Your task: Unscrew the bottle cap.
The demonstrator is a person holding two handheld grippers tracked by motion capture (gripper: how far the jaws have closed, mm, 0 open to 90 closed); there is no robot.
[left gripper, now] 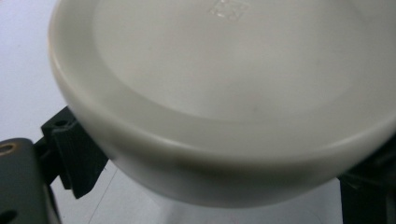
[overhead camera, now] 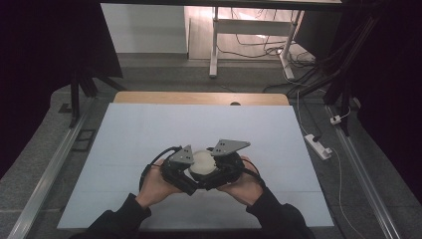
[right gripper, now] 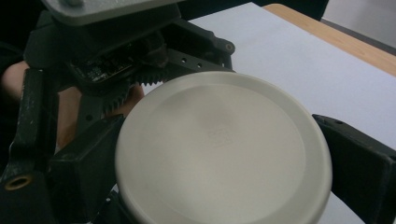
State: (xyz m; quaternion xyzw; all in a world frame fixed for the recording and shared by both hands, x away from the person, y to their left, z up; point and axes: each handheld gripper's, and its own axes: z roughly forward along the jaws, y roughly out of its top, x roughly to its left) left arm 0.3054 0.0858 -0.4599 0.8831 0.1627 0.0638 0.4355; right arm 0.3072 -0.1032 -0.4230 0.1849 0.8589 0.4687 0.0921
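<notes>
1. A round cream-white lid point(overhead camera: 201, 165) sits between the two grippers, over the near half of the table point(overhead camera: 149, 129), roughly midway between its left and right edges.
2. The left gripper point(overhead camera: 185, 174) comes in from the lid's left side, held in the person's left hand point(overhead camera: 157, 185); a grey three-cornered plate rides on top of it.
3. The right gripper point(overhead camera: 219, 172) meets the lid from the right, held in the right hand point(overhead camera: 245, 185), and it too carries a grey plate.
4. In the left gripper view the lid point(left gripper: 224, 98) looms very close — its rounded rim fills the space between the two black jaws, one at the lower left and one at the lower right; the jaws are spread wide and appear to press on the rim at both sides.
5. In the right gripper view the lid point(right gripper: 223, 149) shows its flat face, with a small square mark pressed into the middle; a black jaw stands against the rim at each side, so the jaws are clamped across the lid's width.
6. Behind the lid in that view is the left gripper point(right gripper: 135, 56), its toothed gear rack and circuit board showing — close up against the lid's far rim.
7. The table wears a pale blue-white sheet, and a strip of bare wood point(overhead camera: 199, 97) shows along its far edge.
8. Whether the lid rests on the table or is lifted off it cannot be told.
</notes>
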